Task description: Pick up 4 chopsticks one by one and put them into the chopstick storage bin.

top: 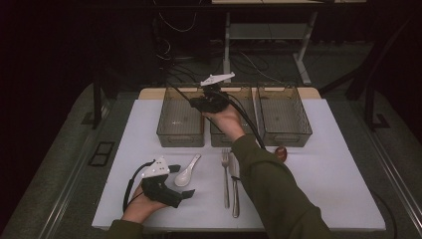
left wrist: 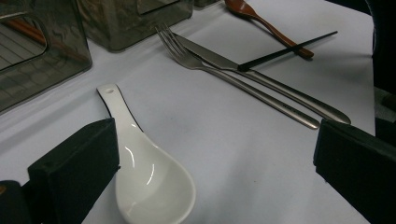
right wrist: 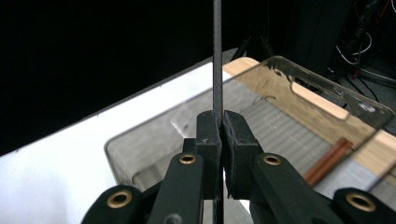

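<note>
The right tongs (right wrist: 219, 126) are pinching a thin black chopstick (right wrist: 217, 56) between nearly closed jaws, the stick standing straight up from the pads, above the clear plastic bins (top: 180, 134) at the far side of the bench (top: 328, 174). In the high view the right tongs (top: 211, 102) are hovering over the gap between the left and middle bins; brown chopsticks (right wrist: 327, 163) are lying inside the bin below.

The black chopstick is looking light, stiff and smooth, so it is likely to pivot or slip in a narrow pinch. A hold nearer its middle would be steadying it better than one near the end.

The left tongs (top: 179, 185) are resting wide open on the bench, holding nothing, their jaws standing either side of the white ceramic soup spoon (left wrist: 149, 182). That spoon is probably heavier, glazed, slippery and chippable; the flat handle is offering the safest grip. A fork (left wrist: 224, 70), a knife (left wrist: 261, 77), a second black chopstick (left wrist: 289, 49) and a wooden spoon (left wrist: 266, 25) are lying beyond.
</note>
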Demonstrator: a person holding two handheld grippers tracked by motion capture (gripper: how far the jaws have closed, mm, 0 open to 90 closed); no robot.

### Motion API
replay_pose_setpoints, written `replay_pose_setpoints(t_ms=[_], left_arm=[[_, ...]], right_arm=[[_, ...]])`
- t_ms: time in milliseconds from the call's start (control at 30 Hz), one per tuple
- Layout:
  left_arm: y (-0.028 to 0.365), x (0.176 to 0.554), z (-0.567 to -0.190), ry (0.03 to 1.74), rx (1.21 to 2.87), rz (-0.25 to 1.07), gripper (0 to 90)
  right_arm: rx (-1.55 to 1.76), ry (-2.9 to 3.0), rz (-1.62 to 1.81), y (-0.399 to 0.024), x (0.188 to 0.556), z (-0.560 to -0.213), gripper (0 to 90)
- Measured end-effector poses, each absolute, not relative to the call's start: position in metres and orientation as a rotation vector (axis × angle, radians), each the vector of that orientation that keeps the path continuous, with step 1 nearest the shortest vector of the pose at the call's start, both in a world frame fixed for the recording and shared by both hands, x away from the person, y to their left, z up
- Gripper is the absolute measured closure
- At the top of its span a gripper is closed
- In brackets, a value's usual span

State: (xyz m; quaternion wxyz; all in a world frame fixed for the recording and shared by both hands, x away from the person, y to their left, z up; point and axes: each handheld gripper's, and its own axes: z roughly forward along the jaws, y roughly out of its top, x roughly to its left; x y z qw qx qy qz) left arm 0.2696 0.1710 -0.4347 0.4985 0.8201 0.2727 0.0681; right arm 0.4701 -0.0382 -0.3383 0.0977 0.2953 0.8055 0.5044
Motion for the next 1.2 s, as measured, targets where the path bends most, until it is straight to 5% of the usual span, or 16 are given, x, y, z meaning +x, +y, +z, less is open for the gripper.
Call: replay_pose_setpoints(t_ms=[1033, 1200], left_arm=[[0.174, 0.27, -0.433, 0.661, 1.971, 0.159, 0.0], [0.174, 0.27, -0.433, 0.66, 1.971, 0.159, 0.0]], right_arm=[[0.946, 2.508, 1.313, 0.035, 0.494, -0.375, 84.9], [0.975, 2.549, 1.244, 0.033, 0.496, -0.379, 75.9]])
